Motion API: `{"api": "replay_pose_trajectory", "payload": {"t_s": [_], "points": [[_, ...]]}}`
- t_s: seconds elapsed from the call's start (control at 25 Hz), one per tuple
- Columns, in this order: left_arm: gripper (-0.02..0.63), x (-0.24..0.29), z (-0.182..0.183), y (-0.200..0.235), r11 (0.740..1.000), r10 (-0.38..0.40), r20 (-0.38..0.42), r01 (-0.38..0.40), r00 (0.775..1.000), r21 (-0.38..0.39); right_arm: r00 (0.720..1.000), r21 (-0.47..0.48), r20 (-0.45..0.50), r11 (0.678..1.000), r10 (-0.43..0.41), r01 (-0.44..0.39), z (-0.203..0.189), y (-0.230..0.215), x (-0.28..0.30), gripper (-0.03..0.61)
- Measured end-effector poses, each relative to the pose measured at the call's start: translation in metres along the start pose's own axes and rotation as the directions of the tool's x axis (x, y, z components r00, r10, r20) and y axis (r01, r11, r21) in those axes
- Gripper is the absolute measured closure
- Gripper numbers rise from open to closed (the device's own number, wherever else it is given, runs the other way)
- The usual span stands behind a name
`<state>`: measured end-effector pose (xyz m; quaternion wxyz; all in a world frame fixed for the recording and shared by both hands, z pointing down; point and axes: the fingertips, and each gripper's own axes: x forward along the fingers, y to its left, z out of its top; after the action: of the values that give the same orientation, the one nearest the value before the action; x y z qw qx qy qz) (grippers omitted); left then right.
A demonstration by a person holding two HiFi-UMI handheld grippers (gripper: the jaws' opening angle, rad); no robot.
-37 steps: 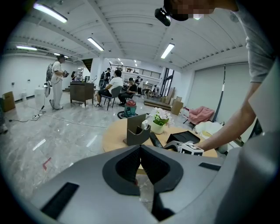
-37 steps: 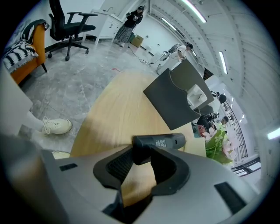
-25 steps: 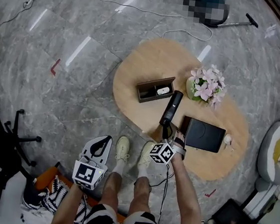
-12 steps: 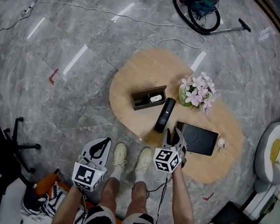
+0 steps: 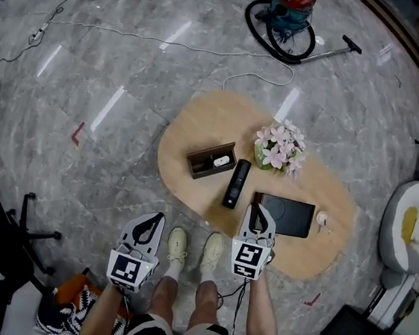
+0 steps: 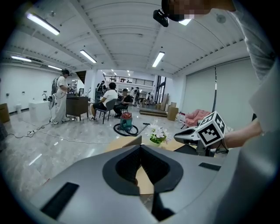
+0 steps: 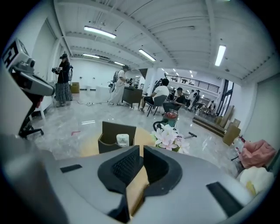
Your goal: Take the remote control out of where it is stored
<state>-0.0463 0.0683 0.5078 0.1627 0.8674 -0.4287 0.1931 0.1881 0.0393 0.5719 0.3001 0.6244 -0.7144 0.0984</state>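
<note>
The black remote control (image 5: 235, 183) lies flat on the oval wooden table (image 5: 199, 124), outside the open brown box (image 5: 202, 170) and just beside it, near a pot of pink flowers (image 5: 278, 148). The right gripper (image 5: 257, 208), over the table's near edge, has just been closing its jaws to a narrow slit with nothing between them. The left gripper (image 5: 154, 220) hangs over the floor, jaws together and empty.

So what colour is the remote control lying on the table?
The remote control is black; the head view shows it best.
</note>
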Motion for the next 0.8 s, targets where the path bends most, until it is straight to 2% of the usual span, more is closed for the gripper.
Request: {"api": "replay_pose_trajectory", "payload": {"t_s": [0.2, 0.36, 0.52, 0.8], "points": [[0.606, -0.002, 0.018, -0.004, 1.0, -0.007, 0.034, 0.007, 0.999, 0.001, 0.996, 0.094, 0.085, 0.995, 0.025, -0.033, 0.037, 0.002, -0.027, 0.571], [0.606, -0.004, 0.036, -0.012, 1.0, -0.022, 0.074, 0.021, 0.997, 0.013, 0.988, 0.112, 0.148, 0.992, 0.036, -0.053, 0.059, 0.009, -0.047, 0.571], [0.606, -0.007, 0.045, -0.016, 1.0, -0.025, 0.113, 0.023, 0.993, 0.011, 0.982, 0.134, 0.185, 0.989, 0.04, -0.066, 0.069, 0.016, -0.065, 0.571], [0.606, -0.025, 0.049, -0.016, 1.0, -0.015, 0.132, 0.012, 0.991, 0.025, 0.966, 0.173, 0.255, 0.982, 0.033, -0.079, 0.08, 0.025, -0.099, 0.571]]}}
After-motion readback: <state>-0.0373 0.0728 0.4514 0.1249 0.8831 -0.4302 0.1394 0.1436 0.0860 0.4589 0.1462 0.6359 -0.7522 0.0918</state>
